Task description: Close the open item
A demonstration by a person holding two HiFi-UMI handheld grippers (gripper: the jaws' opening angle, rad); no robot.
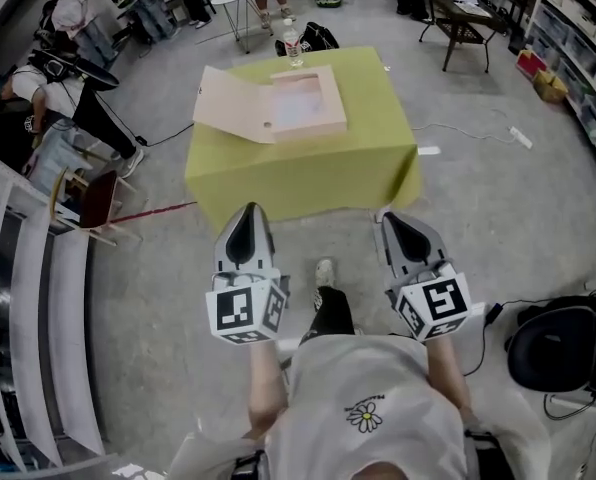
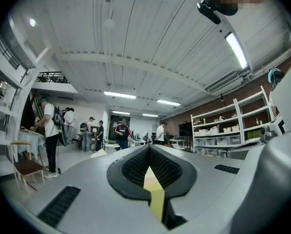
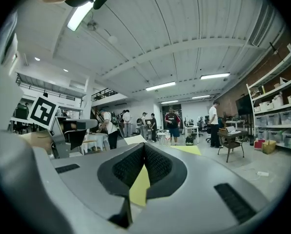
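Ahead of both grippers, well apart from them across a strip of bare floor, stands the table under its yellow-green cloth, and on its far half lies the open box. The tray of the box sits near the middle of the table; the lid is thrown out to the left of it, its free edge reaching past the table's left side. The hinge line runs roughly away from the person, so box and lid together spread crosswise, left to right.

The left gripper and the right gripper are held low in front of the person's body, side by side and pointing level toward the table. Both have their jaws pressed together with nothing between them; only the cloth shows through the slit.

Since the lid lies on the left, the left gripper is the nearer one to its free edge. Closing it probably means stepping in and swinging that edge up and over to the right, onto the tray. A bottle stands just behind the box.
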